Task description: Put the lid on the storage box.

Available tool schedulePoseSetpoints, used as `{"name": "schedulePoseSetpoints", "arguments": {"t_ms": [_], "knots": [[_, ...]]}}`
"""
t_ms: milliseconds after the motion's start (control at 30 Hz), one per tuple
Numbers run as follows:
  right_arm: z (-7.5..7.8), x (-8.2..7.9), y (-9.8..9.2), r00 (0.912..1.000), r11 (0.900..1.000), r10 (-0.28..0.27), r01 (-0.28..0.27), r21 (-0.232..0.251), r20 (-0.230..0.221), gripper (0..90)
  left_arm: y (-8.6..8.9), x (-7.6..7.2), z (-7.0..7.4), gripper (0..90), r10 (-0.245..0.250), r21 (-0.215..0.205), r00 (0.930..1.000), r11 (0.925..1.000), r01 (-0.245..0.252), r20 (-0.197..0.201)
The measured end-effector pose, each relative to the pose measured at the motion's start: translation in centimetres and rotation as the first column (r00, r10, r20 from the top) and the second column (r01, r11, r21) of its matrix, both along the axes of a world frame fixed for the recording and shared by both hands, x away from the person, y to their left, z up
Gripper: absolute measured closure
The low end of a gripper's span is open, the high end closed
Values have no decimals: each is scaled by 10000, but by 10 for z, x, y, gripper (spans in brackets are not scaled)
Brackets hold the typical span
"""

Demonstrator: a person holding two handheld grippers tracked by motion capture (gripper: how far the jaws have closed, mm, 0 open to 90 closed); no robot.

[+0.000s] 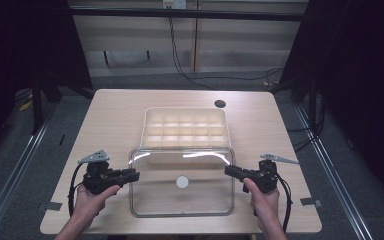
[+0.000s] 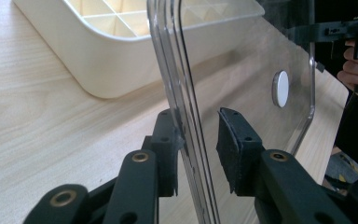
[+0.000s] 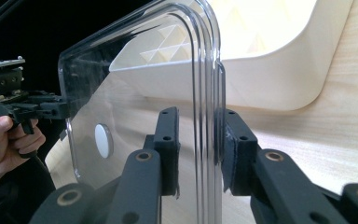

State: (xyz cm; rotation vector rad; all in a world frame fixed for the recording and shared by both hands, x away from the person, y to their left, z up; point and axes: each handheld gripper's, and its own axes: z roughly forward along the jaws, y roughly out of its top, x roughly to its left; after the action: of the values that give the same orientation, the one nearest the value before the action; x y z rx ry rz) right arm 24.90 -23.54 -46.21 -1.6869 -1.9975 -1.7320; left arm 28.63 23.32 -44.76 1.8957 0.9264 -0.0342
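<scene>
The left gripper (image 1: 134, 175) has its jaws set either side of the left edge of a clear plastic lid (image 1: 180, 197). In the left gripper view one pad (image 2: 168, 154) touches the lid's rim (image 2: 186, 140), while the other pad (image 2: 228, 144) stands a little apart from it, so the jaws are partly open and not clamped on the lid. The right gripper (image 1: 228, 170) straddles the lid's right edge the same way; in the right gripper view the rim (image 3: 209, 140) runs up between the two pads, the one pad (image 3: 233, 149) touching or nearly touching it and the other (image 3: 168, 149) with a narrow gap, and whether it truly pinches the lid cannot be told.

The lid lies between the two grippers, near the front of the wooden table (image 1: 110, 125), with one round white disc (image 1: 182, 181) at its middle. Its far edge overlaps the near side of one cream tray (image 1: 185, 127) split into many small compartments, which sits just behind it.

Counted: two grippers, two hands, the left hand (image 1: 92, 197) and the right hand (image 1: 262, 200), one lid, one tray. One dark round hole (image 1: 220, 103) marks the table beyond the tray.
</scene>
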Motion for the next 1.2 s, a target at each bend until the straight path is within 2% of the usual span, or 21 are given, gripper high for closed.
{"name": "schedulePoseSetpoints", "arguments": {"t_ms": [100, 333, 367, 500, 633, 700, 1033, 1200], "knots": [[3, -1, 0, 9999, 9999, -83, 84, -139, 99, 708, 0, 0, 1, 698, -14, 22, 10000, 10000, 13, 48], [8, -1, -1, 10000, 10000, -33, 33, -2, 23, 704, 1, 1, 8, 717, -122, 100, 9996, 9999, 120, 272], [9, -1, -1, 10000, 9999, -48, 47, 110, 53, 705, 2, 1, 9, 717, -73, -2, 9996, 10000, 73, 269], [16, -2, 2, 9996, 9999, 28, -24, -146, 282, 705, 3, 2, 11, 723, -70, -53, 9996, 10000, 71, 288], [18, 0, 1, 9995, 10000, -9, 12, -75, 317, 705, 4, 3, 16, 727, -104, -72, 9991, 9999, 107, 402], [22, 2, 1, 9992, 10000, -27, 29, -35, 397, 704, 4, 4, 20, 729, -62, -240, 9989, 9997, 73, 461], [30, 5, -4, 9981, 9998, -201, 203, -28, 589, 703, -2, 8, 27, 728, -100, -264, 9980, 9996, 117, 623], [35, 9, -6, 9971, 9996, -263, 266, -39, 717, 701, -4, 13, 37, 728, -159, -191, 9969, 9997, 175, 771]]}}
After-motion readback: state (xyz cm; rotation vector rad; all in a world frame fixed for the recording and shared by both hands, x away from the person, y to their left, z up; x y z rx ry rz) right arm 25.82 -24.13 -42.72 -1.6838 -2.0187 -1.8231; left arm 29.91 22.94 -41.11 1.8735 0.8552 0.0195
